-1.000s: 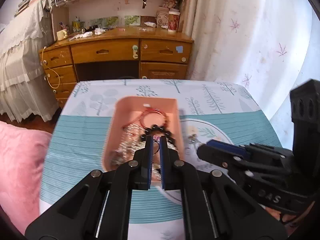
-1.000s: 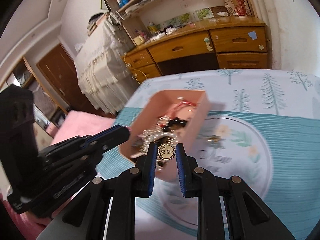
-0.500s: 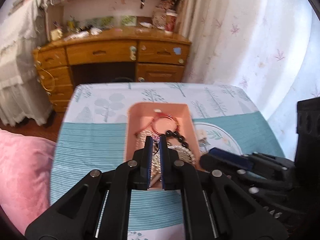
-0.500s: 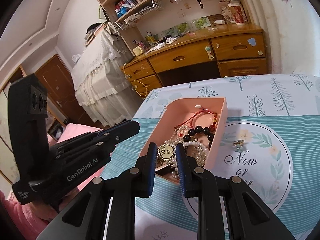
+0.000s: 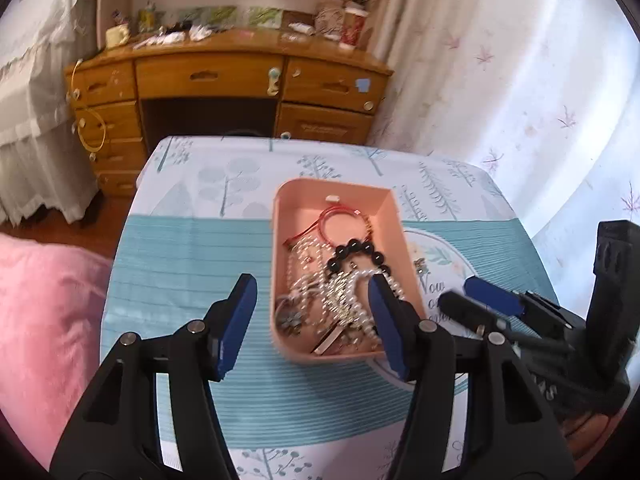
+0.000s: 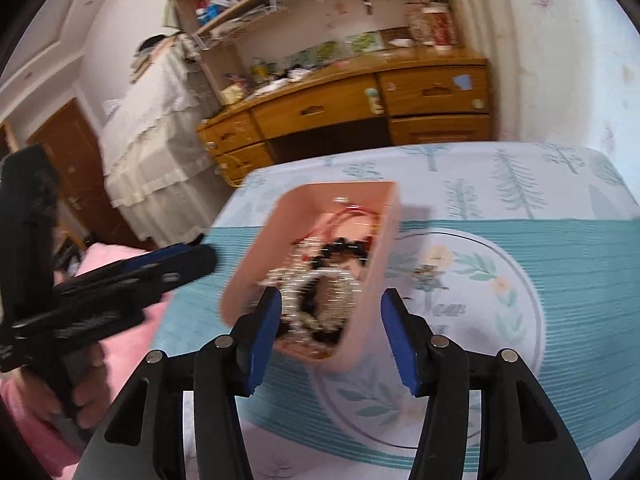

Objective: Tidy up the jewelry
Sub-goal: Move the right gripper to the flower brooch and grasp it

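The pink tray (image 5: 280, 240) of jewelry lies lengthwise straight ahead of both spread, empty hand-held grippers, left (image 5: 312, 300) and right (image 6: 328, 316), roughly equally near.

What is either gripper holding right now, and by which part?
Nothing is held. The left gripper and right gripper both stand open with no item between the fingers. The jewelry lies in the pink tray.

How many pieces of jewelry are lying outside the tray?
1: a small charm on the tablecloth just right of the pink tray; the right gripper may hide others.
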`<state>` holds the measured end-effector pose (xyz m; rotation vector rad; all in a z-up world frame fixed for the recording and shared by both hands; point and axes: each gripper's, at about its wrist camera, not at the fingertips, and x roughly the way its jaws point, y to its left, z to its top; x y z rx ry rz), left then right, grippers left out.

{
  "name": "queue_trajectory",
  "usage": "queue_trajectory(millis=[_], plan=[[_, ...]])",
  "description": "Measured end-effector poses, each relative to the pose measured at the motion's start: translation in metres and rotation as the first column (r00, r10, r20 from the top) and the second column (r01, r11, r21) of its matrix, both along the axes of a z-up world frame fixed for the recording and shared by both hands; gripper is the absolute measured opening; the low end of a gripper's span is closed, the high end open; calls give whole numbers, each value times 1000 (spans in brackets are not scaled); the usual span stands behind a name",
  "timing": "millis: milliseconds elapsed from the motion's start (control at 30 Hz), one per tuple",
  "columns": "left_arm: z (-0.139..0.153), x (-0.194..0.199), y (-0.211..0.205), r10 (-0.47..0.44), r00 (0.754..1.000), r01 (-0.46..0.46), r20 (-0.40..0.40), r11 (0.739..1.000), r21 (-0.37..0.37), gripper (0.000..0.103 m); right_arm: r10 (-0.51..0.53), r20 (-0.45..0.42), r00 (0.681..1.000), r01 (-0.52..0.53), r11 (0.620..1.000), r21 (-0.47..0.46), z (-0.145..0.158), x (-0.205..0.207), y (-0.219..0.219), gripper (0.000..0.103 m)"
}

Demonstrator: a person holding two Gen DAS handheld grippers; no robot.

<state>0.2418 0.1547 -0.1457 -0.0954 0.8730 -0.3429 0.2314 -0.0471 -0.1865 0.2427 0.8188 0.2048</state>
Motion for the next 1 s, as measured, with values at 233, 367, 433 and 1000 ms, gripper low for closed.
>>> queue_trajectory(millis=[233, 367, 433, 1000], plan=[[-19, -4, 22, 60, 996, -58, -68, 998, 29, 57, -152, -59, 987, 152, 988, -3, -26, 16, -31, 53], [-31, -7, 35, 79, 992, -76, -103, 997, 34, 57, -225, -73, 972, 222, 974, -54, -40, 30, -45, 53], [-38, -7, 39, 90, 989, -86, -120, 996, 37, 57, -235, -71, 969, 229, 970, -84, -47, 38, -47, 53], [-58, -1, 63, 140, 976, -138, -169, 990, 23, 57, -226, -112, 968, 204, 963, -173, -78, 80, -34, 33]])
